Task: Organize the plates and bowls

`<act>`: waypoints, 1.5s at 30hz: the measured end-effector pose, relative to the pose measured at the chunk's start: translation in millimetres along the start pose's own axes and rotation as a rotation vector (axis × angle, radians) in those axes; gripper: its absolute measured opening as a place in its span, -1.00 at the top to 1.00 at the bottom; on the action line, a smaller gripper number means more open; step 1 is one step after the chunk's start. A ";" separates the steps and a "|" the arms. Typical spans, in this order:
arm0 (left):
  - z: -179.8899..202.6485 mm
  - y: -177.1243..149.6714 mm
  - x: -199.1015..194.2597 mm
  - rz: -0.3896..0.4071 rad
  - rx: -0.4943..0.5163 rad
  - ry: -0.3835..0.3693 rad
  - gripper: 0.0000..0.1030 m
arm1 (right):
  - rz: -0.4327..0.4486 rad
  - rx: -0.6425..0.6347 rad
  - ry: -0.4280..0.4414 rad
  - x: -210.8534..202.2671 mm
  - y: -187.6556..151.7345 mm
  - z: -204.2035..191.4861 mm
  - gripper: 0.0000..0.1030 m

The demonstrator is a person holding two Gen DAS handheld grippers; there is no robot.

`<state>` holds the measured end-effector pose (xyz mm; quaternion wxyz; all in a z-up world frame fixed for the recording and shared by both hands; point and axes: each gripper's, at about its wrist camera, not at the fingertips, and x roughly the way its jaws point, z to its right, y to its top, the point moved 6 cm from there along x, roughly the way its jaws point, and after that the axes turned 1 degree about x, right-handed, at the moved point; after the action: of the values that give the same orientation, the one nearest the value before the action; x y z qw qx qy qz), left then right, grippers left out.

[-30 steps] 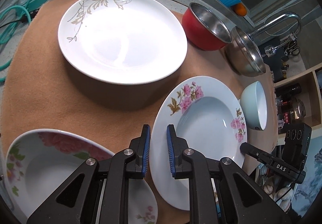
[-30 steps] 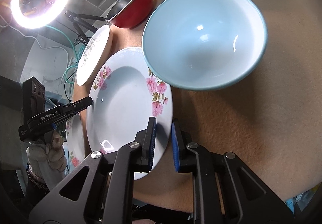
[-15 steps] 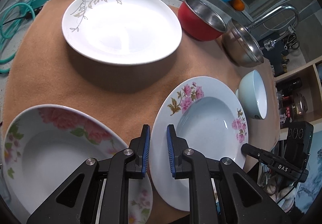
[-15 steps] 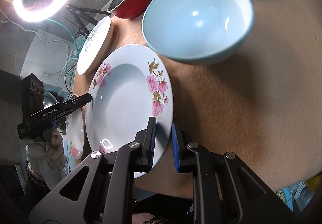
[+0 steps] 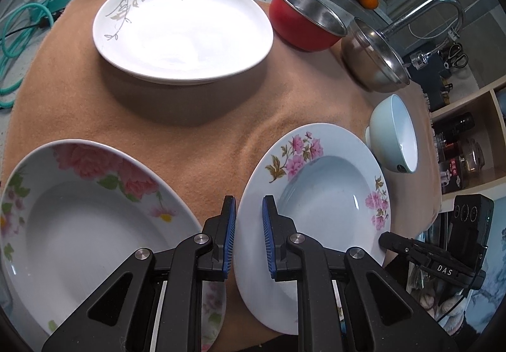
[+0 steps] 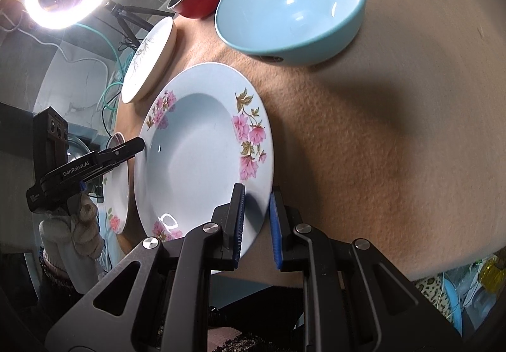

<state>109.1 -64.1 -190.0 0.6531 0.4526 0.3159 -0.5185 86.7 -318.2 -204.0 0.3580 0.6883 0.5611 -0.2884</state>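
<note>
Plate (image 6: 202,159) now lifted, tilted off cloth (image 6: 379,130); both grippers, left (image 5: 248,238) and right (image 6: 256,219), clench its rim. Bowl (image 6: 294,1) farther away now. Stack next, probably onto peony plate (image 5: 79,219).

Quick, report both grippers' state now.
Left gripper: shut on the pale blue plate with pink flowers, at its rim.
Right gripper: shut on the same plate's opposite rim.
</note>
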 end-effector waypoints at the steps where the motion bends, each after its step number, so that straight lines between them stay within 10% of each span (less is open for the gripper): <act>1: 0.4 -0.2 0.1 0.000 0.000 0.001 0.70 | -0.001 -0.002 0.000 0.8 1.2 -0.6 0.70; 29: -8.1 4.2 -28.6 0.094 -0.010 0.037 0.71 | 0.082 -0.078 -0.110 -26.7 3.7 -1.5 0.49; 33: -11.8 3.6 -43.0 0.130 -0.027 0.036 0.70 | 0.120 -0.111 -0.107 -38.4 8.2 -13.8 0.20; 45: -45.0 -21.0 -86.3 0.237 -0.149 0.079 0.70 | 0.106 -0.274 -0.046 -22.7 17.4 -79.4 0.18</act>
<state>68.8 9.9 -137.0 0.7286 0.4570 0.3231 -0.3947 98.8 -268.3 -137.1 0.4759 0.6550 0.5498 -0.2054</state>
